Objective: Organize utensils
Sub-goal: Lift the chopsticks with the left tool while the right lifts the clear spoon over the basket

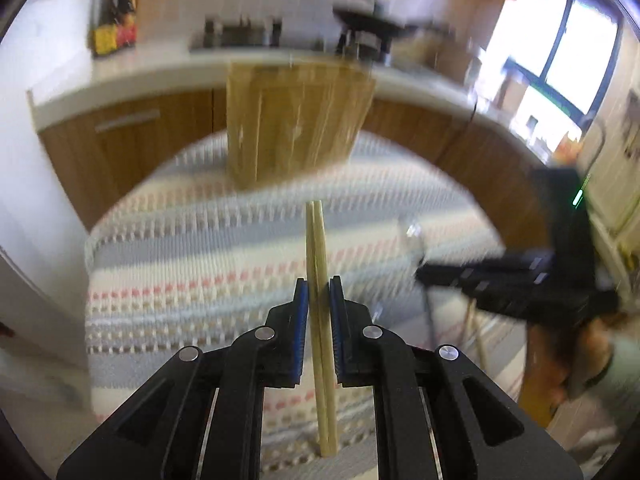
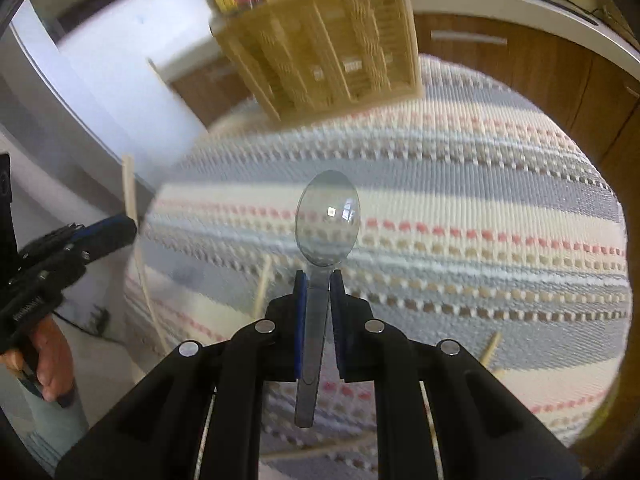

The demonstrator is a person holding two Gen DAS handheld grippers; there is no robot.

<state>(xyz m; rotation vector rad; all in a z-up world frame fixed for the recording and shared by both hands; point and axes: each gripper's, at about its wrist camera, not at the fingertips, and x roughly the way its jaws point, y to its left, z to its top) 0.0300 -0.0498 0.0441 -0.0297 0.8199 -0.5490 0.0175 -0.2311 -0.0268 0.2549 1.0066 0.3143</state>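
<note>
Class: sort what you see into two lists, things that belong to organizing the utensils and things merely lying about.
Job: chopsticks in left gripper; clear spoon in right gripper; wooden organizer tray.
Lying about: striped cloth; countertop clutter.

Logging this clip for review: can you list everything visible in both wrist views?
chopsticks: one pair, pale wood, clamped in the left gripper
spoon: one, clear plastic, handle clamped in the right gripper
loose chopsticks: at least two, pale wood, lying on the cloth
organizer tray: one, pale wood, compartmented, far end of the cloth
tablecloth: one, grey, cream and pink stripes
counter: white top, wood cabinets, behind
left gripper: black, blue pads, shut
right gripper: black, blue pads, shut
</note>
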